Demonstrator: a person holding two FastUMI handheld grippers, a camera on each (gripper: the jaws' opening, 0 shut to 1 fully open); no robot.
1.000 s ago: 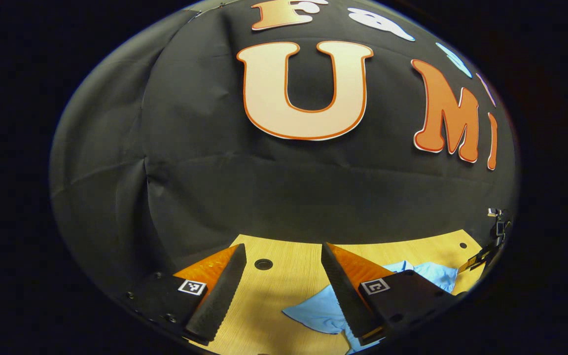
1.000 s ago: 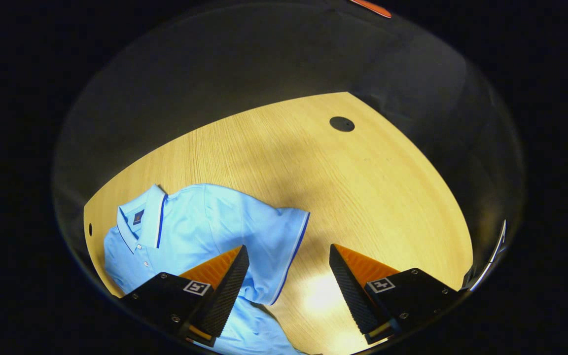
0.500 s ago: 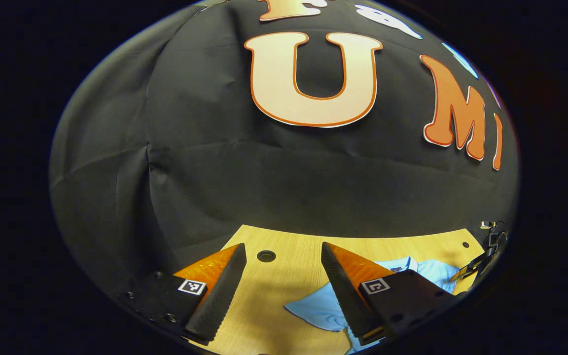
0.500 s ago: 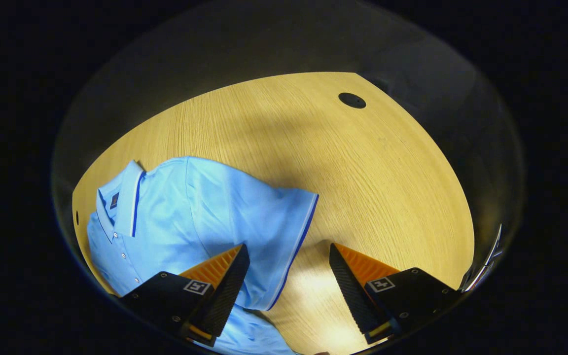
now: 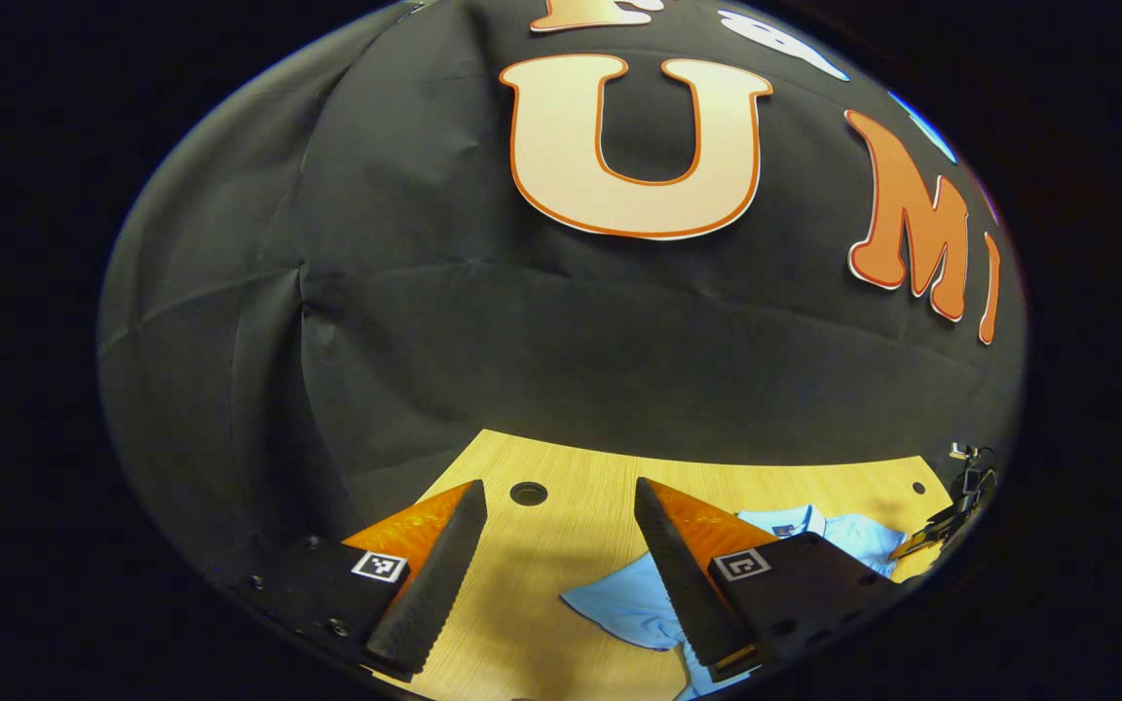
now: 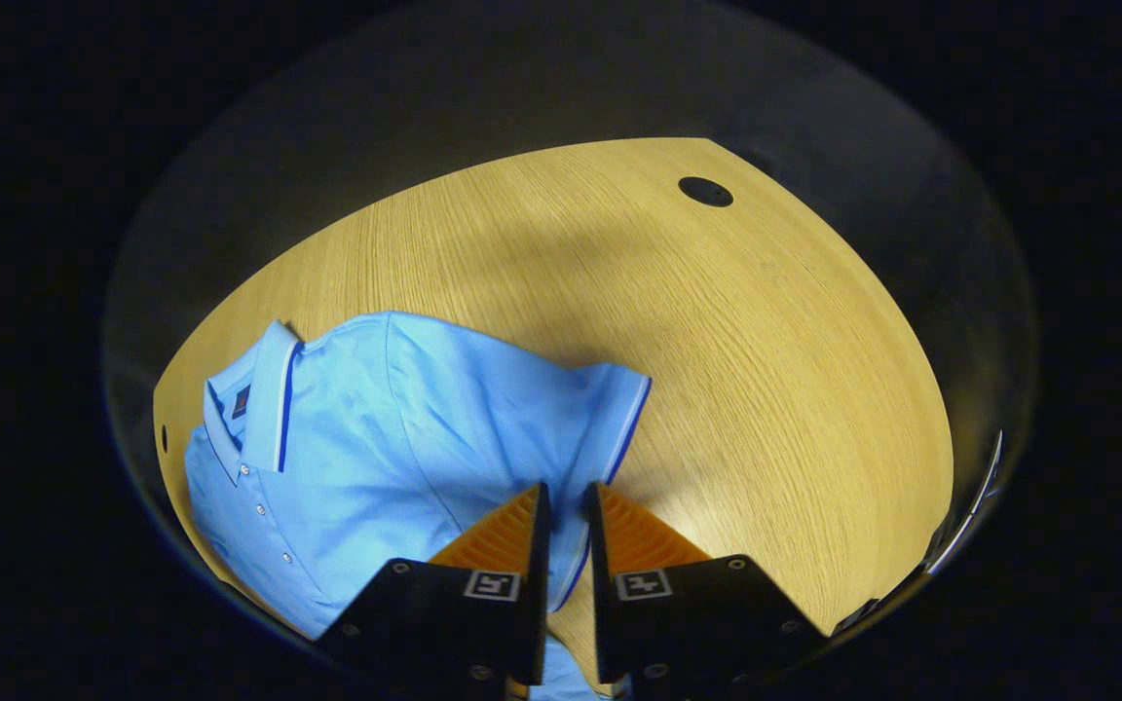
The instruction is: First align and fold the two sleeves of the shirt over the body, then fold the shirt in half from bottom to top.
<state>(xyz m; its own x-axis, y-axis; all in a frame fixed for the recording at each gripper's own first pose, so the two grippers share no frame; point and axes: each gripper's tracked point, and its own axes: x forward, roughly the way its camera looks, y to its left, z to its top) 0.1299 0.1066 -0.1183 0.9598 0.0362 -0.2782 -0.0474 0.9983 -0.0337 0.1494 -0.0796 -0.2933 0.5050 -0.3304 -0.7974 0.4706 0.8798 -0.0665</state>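
Note:
A light blue polo shirt [image 6: 376, 428] lies on the wooden table [image 6: 717, 321] with its collar [image 6: 264, 399] to the left in the right gripper view. Its sleeve [image 6: 561, 419], edged with a dark blue stripe, spreads out to the right. My right gripper [image 6: 567, 487] is shut on that sleeve's hem, and the striped edge runs between the two fingers. In the left gripper view, my left gripper [image 5: 557, 484] hangs open over the table [image 5: 571, 516] with nothing between its fingers. The shirt's other sleeve [image 5: 619, 604] lies beside and partly behind its right finger.
A round dark hole [image 6: 705, 191] sits near the table's far corner, and another hole [image 5: 528, 493] lies just ahead of the left gripper. The booth's black cloth wall rises right behind the table's far edge. Bare wood stretches right of the sleeve.
The right gripper's fingers have come together on the sleeve's hem; they stood wide open before. The left gripper has stayed open and its view has shifted only slightly.

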